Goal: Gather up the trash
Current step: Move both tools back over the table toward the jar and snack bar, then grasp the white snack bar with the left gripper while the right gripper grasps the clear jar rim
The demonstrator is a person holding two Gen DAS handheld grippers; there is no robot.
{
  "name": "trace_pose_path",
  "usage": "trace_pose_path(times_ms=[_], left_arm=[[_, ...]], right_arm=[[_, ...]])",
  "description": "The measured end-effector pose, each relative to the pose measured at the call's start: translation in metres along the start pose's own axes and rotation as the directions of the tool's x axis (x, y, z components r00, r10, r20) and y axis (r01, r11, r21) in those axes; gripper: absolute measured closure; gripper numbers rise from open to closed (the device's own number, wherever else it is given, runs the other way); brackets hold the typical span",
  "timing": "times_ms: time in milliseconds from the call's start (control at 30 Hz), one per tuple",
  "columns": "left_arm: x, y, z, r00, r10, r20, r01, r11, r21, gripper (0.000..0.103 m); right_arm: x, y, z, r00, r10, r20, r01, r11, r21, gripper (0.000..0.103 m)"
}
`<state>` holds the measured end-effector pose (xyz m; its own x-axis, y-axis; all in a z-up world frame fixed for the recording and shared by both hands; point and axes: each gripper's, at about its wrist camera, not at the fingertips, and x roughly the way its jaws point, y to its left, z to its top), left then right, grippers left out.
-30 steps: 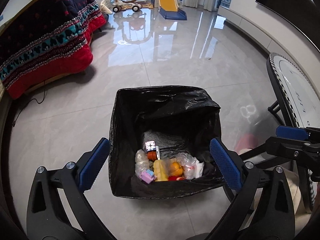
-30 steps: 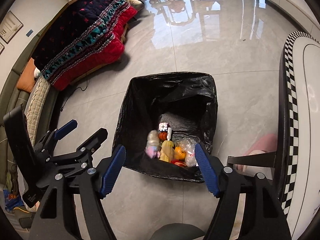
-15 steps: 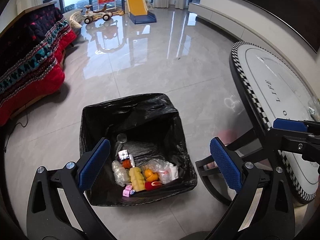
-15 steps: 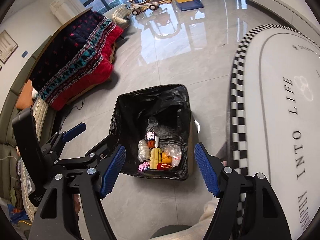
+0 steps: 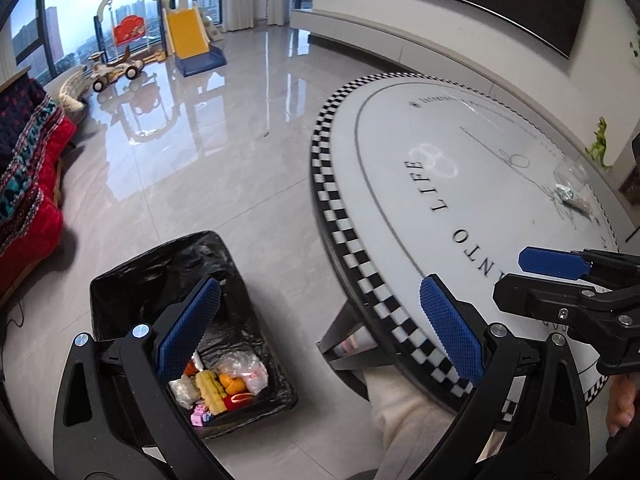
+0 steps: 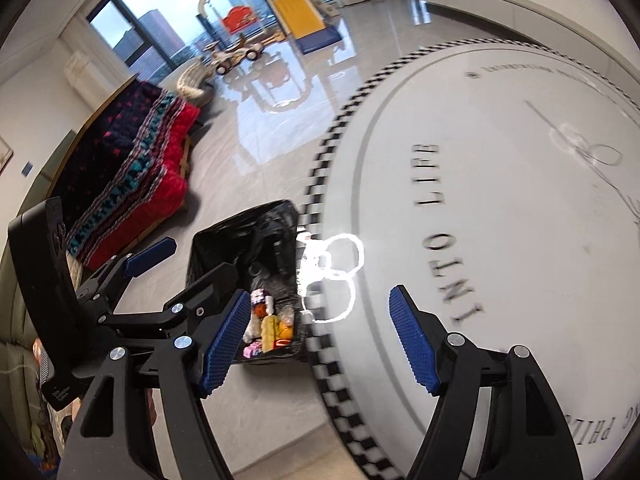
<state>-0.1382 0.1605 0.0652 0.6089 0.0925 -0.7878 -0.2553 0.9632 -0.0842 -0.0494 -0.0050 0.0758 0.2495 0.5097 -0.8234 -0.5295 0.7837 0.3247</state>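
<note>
A bin lined with a black bag (image 5: 160, 276) stands on the floor left of the round table; it holds several bits of trash (image 5: 218, 386) such as wrappers and toy pieces. It also shows in the right wrist view (image 6: 236, 248). A crumpled clear wrapper (image 5: 570, 192) lies on the far right of the table top. My left gripper (image 5: 320, 328) is open and empty, above the bin's right side and the table edge. My right gripper (image 6: 316, 340) is open and empty over the table's checkered edge; it shows in the left wrist view (image 5: 560, 276) at the right.
The white round table (image 5: 460, 208) with a checkered rim fills the right side. A sofa with a red and dark blanket (image 6: 132, 168) lies at the left. A toy slide (image 5: 192, 36) and ride-on car (image 5: 116, 70) stand by the far windows. A green toy dinosaur (image 5: 599, 145) is beyond the table.
Both grippers have swung from over the bin toward the right, bringing the table top into view. Both stay open and empty.
</note>
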Motion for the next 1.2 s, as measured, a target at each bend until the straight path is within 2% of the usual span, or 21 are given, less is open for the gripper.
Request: trace_pose_path(times_ms=[200,367,567,767,933,1200], left_arm=[[0.019,-0.067,0.015,0.997,-0.063,-0.033,0.066,0.991,0.114,0.006],[0.032,-0.128,0.028,0.992,-0.115,-0.05,0.123,0.965,0.231,0.006],[0.049,-0.203,0.043,0.978,-0.192,-0.079,0.207,0.918,0.339,0.006],[0.074,-0.265,0.053,0.966,-0.228,-0.124,0.259,0.871,0.418,0.006],[0.091,-0.315,0.069,0.955,-0.254,-0.154,0.297,0.823,0.484,0.006],[0.127,-0.374,0.093,0.925,-0.308,-0.222,0.38,0.755,0.535,0.006]], right_arm=[[-0.026,-0.065,-0.003,0.997,-0.071,0.033,0.068,0.993,0.099,0.031],[-0.049,-0.123,-0.006,0.987,-0.151,0.053,0.138,0.972,0.19,0.031],[-0.082,-0.191,-0.006,0.967,-0.248,0.067,0.218,0.932,0.291,0.031],[-0.109,-0.252,-0.001,0.943,-0.324,0.075,0.278,0.892,0.357,0.031],[-0.12,-0.298,0.01,0.932,-0.356,0.067,0.3,0.861,0.411,0.031],[-0.128,-0.356,0.045,0.918,-0.393,0.048,0.329,0.826,0.457,0.031]])
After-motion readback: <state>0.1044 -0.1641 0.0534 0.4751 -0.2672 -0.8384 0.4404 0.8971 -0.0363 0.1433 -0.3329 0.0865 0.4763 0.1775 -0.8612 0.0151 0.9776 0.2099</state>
